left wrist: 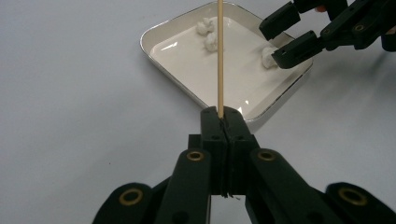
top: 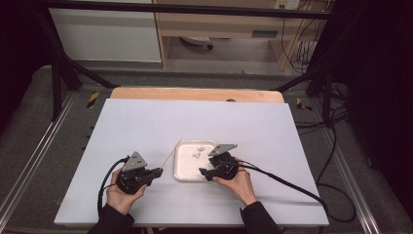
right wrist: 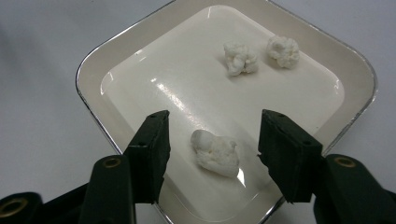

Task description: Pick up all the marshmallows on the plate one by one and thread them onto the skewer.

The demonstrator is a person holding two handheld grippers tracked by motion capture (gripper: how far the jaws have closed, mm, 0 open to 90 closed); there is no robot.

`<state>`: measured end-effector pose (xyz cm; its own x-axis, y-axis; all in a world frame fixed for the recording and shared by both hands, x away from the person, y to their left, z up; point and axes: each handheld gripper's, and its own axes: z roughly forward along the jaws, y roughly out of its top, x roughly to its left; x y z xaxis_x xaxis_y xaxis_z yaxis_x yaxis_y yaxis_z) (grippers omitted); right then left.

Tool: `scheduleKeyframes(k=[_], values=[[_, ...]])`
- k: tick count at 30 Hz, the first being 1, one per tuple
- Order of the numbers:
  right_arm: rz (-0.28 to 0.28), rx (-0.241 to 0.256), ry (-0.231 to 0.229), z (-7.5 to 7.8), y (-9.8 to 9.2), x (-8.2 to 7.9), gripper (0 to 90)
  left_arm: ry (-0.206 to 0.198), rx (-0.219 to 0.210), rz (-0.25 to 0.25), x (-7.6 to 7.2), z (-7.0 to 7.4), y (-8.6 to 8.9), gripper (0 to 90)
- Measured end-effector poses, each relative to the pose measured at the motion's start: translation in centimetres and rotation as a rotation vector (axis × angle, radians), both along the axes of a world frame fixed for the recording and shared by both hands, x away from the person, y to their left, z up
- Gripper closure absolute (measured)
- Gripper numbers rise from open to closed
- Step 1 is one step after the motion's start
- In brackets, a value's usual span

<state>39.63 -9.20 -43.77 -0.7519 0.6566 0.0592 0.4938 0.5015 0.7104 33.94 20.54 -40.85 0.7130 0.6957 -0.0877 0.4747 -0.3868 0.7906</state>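
The right gripper (right wrist: 212, 135) hangs low over the near end of a white tray (right wrist: 93, 60), its jaws spread wide with a white lump (right wrist: 215, 153) lying on the tray floor directly between them, touching neither jaw. Two more white lumps (right wrist: 240, 58) sit close together at the tray's far end, well apart from the jaws. The left gripper (left wrist: 222, 119) is pressed together on a thin wooden skewer (left wrist: 219, 56), which runs forward from the jaw tips across the tray rim. The tray rests on a white table (top: 136, 122)
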Motion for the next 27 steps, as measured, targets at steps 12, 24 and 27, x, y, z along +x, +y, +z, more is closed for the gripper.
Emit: scheduleKeyframes(k=[12,24,27], values=[[0.013,-0.056,-0.022,-0.8,0.1,-0.1,63.8,0.002,-0.002,-0.001,0.0,-0.1,0.0,88.6],[0.011,-0.018,-0.034,-0.1,-0.3,-0.3,71.8,-0.004,-0.005,-0.006,-0.1,-0.1,-0.2,88.6],[0.017,0.019,-0.050,1.0,-0.7,-0.5,72.1,-0.010,-0.015,-0.015,-0.2,0.0,-0.3,88.6]])
